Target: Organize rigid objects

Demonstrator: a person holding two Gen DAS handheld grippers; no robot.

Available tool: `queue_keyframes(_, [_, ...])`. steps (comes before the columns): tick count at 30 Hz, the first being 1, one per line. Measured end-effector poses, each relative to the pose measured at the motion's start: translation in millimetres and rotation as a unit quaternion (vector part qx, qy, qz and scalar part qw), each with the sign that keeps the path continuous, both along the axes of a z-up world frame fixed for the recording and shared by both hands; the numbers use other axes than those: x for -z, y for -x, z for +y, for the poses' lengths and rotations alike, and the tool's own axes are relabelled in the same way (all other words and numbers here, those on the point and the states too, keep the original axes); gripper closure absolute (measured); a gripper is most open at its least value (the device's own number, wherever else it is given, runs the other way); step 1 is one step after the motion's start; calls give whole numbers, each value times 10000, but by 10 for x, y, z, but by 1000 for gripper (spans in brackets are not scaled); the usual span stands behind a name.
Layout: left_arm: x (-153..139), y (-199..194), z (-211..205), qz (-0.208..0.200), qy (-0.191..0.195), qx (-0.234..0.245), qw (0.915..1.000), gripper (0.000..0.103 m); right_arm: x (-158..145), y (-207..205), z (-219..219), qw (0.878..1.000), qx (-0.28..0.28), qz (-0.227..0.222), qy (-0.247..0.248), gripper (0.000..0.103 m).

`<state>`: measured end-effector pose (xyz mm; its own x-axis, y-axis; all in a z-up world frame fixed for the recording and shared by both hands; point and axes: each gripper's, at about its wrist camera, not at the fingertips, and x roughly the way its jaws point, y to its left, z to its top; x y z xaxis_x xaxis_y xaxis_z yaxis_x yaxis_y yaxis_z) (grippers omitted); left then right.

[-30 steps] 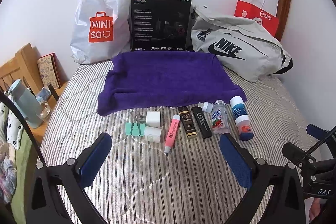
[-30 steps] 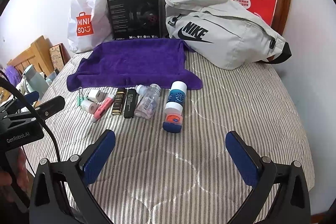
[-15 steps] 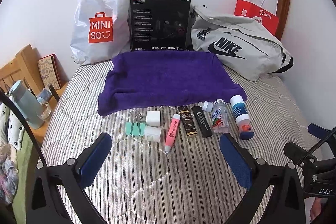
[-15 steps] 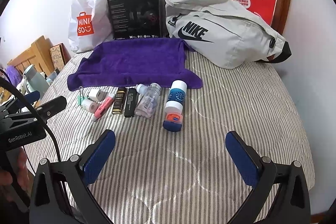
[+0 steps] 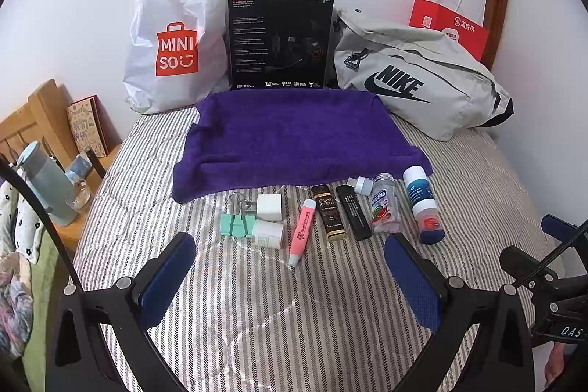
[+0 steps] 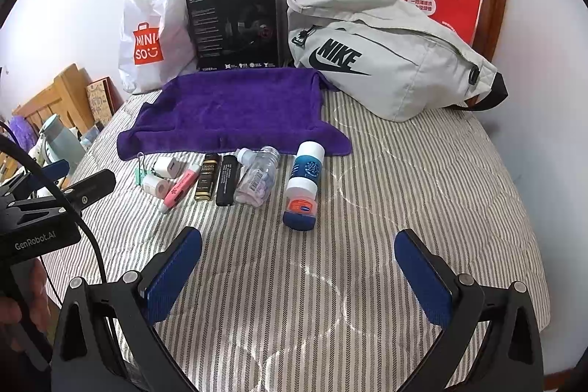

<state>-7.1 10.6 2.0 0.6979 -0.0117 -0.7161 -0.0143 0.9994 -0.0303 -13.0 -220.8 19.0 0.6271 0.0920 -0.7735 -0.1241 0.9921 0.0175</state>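
Note:
A row of small objects lies on the striped bed in front of a purple towel (image 5: 294, 138): a green binder clip (image 5: 235, 222), a white charger cube (image 5: 269, 207), a white tube (image 5: 269, 233), a pink highlighter (image 5: 302, 232), a brown box (image 5: 329, 217), a black lighter (image 5: 353, 216), a clear pill bottle (image 5: 384, 207) and two blue-and-white jars (image 5: 422, 204). My left gripper (image 5: 290, 278) is open and empty, just short of the row. My right gripper (image 6: 298, 270) is open and empty, near the blue jars (image 6: 303, 184).
A Miniso bag (image 5: 172, 46), a black box (image 5: 280, 41), a grey Nike bag (image 5: 415, 76) and a red paper bag (image 5: 450, 28) stand against the back wall. A wooden nightstand with a bottle (image 5: 47, 182) is at the left.

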Motion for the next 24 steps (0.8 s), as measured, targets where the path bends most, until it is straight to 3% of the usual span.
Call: queue_keyframes(24, [77, -95, 31, 143, -112, -22, 9998, 0, 54, -32, -4, 9999, 13, 93, 52, 0])
